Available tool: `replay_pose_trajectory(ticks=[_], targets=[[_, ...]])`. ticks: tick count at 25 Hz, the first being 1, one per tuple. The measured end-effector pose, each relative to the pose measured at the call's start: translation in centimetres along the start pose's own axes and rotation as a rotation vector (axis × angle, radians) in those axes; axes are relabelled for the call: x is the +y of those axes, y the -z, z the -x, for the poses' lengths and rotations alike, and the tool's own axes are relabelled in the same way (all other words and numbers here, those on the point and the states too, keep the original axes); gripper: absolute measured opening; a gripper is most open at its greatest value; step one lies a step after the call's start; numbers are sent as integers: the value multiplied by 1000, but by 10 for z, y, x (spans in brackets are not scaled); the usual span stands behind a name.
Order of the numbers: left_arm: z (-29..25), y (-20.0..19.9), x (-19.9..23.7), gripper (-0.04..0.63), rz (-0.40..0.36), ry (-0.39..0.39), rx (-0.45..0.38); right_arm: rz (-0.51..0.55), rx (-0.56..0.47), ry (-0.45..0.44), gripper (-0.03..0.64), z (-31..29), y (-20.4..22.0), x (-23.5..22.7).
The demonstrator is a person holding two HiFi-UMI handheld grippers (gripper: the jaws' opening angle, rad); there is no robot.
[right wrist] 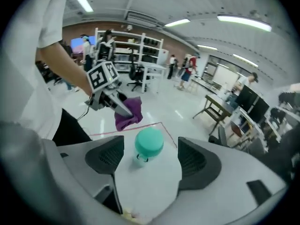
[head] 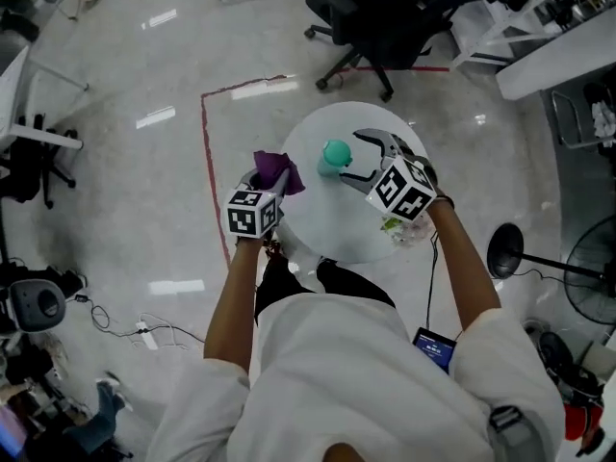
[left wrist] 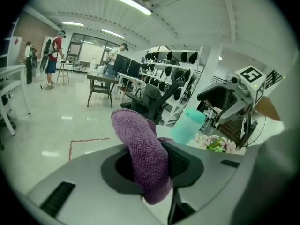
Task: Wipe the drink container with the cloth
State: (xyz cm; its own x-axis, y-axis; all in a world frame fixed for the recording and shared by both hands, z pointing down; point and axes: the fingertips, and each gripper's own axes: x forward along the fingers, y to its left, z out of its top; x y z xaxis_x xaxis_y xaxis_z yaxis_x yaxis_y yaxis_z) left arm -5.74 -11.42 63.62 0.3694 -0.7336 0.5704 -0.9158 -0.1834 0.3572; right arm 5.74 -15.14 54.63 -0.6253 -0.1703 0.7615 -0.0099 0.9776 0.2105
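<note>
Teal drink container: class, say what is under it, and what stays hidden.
The teal drink container stands on the round white table. Its own body hides the tabletop directly beneath.

Even, cool light is cast from long ceiling strips (left wrist: 129, 3) overhead, and the head view is rendered rather dim. Pale streaks of glare are thrown back by the polished floor (head: 157, 115), while the white surface (head: 327, 234) is left bright. Only a faint, soft shadow is seen under the drink container (right wrist: 149, 143). Both gripper views are bent strongly at the edges and blackened in the corners. The cloth (left wrist: 145, 158) is shown sharp, the far room softer.
</note>
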Motion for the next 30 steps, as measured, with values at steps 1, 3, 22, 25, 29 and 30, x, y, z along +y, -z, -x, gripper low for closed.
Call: replay_pose_trajectory(ticks=[1, 3, 22, 25, 29, 30], targets=[[8, -2, -4, 124, 5, -14, -16, 64, -1, -59, 372, -3, 1, 3], [19, -6, -16, 124, 8, -33, -42, 193, 4, -168, 373, -8, 4, 8], [52, 12, -28, 124, 89, -114, -95, 890, 257, -594, 370, -56, 32, 9], [50, 5, -24, 124, 84, -95, -99, 894, 259, -594, 368, -59, 30, 12], [43, -7, -22, 124, 66, -55, -98, 814, 272, -567, 367, -61, 29, 12], [41, -12, -22, 124, 59, -42, -99, 780, 271, -554, 367, -61, 28, 12]])
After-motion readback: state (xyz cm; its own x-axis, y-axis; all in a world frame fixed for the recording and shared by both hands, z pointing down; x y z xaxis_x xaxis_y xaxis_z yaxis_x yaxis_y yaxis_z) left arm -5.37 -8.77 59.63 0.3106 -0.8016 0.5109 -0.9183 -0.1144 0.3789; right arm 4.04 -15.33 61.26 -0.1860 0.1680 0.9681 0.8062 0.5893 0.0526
